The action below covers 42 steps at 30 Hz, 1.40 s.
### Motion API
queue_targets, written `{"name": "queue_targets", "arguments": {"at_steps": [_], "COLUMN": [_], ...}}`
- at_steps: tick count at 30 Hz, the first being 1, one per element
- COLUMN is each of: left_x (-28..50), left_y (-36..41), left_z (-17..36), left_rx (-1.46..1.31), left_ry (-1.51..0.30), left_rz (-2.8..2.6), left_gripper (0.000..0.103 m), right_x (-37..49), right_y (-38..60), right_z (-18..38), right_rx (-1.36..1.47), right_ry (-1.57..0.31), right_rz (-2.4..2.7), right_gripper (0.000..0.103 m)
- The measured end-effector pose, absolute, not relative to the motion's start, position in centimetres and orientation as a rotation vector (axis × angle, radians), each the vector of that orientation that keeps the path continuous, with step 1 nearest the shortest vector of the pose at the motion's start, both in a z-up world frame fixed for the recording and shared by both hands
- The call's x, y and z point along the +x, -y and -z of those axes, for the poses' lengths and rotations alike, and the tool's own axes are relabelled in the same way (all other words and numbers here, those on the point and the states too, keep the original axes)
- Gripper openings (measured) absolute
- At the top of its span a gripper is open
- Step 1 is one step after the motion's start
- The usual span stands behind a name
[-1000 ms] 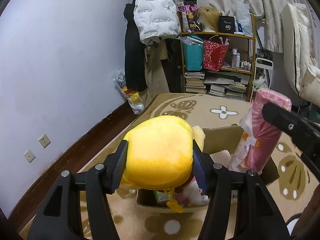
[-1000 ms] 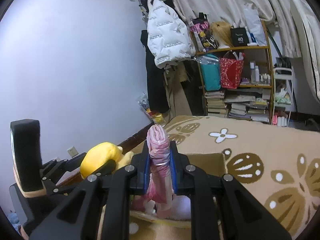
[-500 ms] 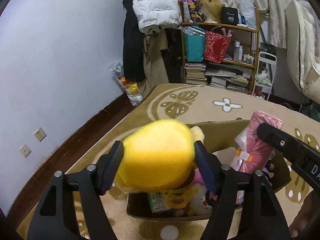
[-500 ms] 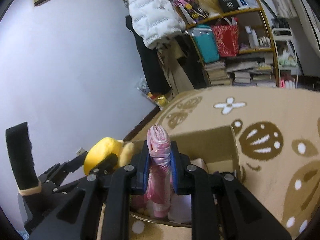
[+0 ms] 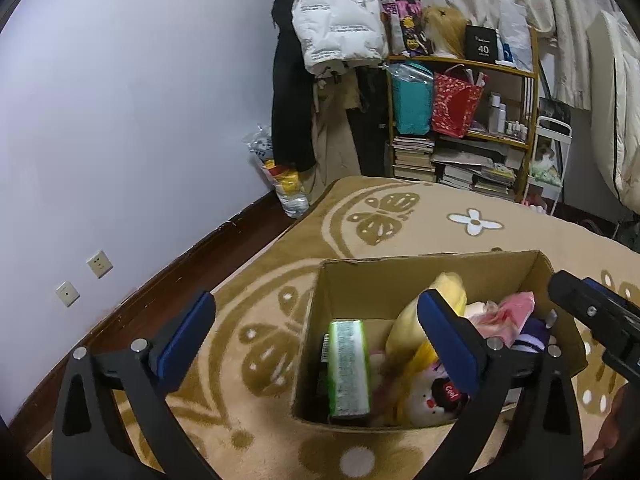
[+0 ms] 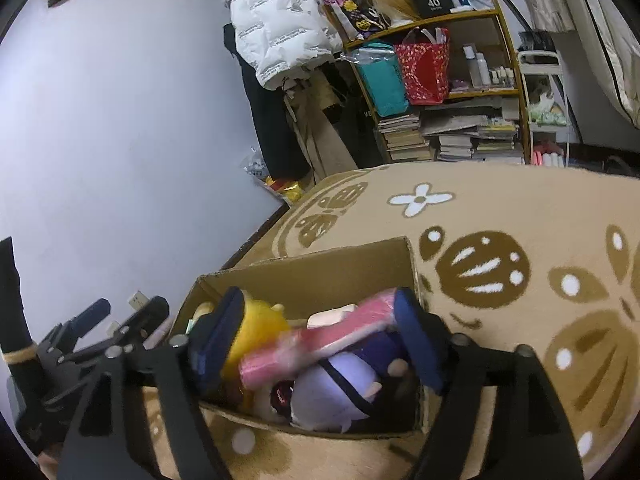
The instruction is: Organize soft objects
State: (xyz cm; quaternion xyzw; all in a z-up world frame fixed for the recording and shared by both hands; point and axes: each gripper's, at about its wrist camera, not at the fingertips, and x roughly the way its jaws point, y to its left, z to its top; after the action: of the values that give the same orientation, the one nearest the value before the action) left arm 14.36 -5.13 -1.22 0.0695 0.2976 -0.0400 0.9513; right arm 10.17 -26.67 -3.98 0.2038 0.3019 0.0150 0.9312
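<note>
Dropped into the cardboard box (image 5: pixel 420 276), yellow plush (image 5: pixel 416 320) and seemingly blurred pink pack (image 6: pixel 320 344) leave both hand-held grippers just-opened wide, empty.

"40" on black box (image 5: pixel 482 45)

We hold our left gripper (image 5: pixel 316 328) over the near-left corner of the cardboard box (image 5: pixel 400 276), which sits on the patterned rug (image 5: pixel 360 220). Its jaws have just been opening and stand wide apart, with nothing between the blue pads (image 5: pixel 448 344). In the box lie the yellow plush (image 5: pixel 424 320), a green packet (image 5: pixel 348 368), a white doll (image 5: pixel 424 400) and the pink pack (image 5: pixel 508 316). Our right gripper (image 5: pixel 596 320) reaches in from the right edge.
</note>
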Motion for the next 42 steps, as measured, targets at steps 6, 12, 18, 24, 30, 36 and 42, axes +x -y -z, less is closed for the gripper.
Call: {"name": "queue_targets", "arguments": {"at_steps": [6, 12, 18, 24, 30, 36, 42], "left_x": [13.6, 12.2, 10.6, 9.1, 7.7, 5.8, 4.1], "left_y": [3.8, 2.8, 2.2, 2.0, 1.3, 0.7, 0.3], "left_z": [0.5, -0.5, -1.2, -1.7, -2.4, -2.9, -2.7], "left_rx": [0.127, 0.128, 0.138, 0.152, 0.147, 0.149, 0.172], "left_ry": [-0.611, -0.583, -0.562, -0.553, -0.556, -0.553, -0.553], "left_rz": [0.069, 0.047, 0.088, 0.091, 0.099, 0.113, 0.129], "left_gripper": [0.101, 0.103, 0.103, 0.103, 0.103, 0.103, 0.103], "right_x": [9.4, 8.2, 7.0, 5.7, 4.1, 2.2, 0.6], "right_y": [25.5, 24.2, 23.2, 22.5, 22.2, 22.3, 22.7], "right_z": [3.2, 2.5, 2.1, 1.4, 0.6, 0.0, -0.2], "right_rx": [0.342, 0.318, 0.281, 0.250, 0.243, 0.262, 0.279], "right_ry": [-0.621, -0.621, -0.624, -0.624, -0.608, -0.584, -0.568], "right_rz": [-0.009, -0.008, 0.001, 0.011, 0.026, 0.035, 0.027], "right_gripper": [0.096, 0.103, 0.103, 0.103, 0.103, 0.103, 0.103]}}
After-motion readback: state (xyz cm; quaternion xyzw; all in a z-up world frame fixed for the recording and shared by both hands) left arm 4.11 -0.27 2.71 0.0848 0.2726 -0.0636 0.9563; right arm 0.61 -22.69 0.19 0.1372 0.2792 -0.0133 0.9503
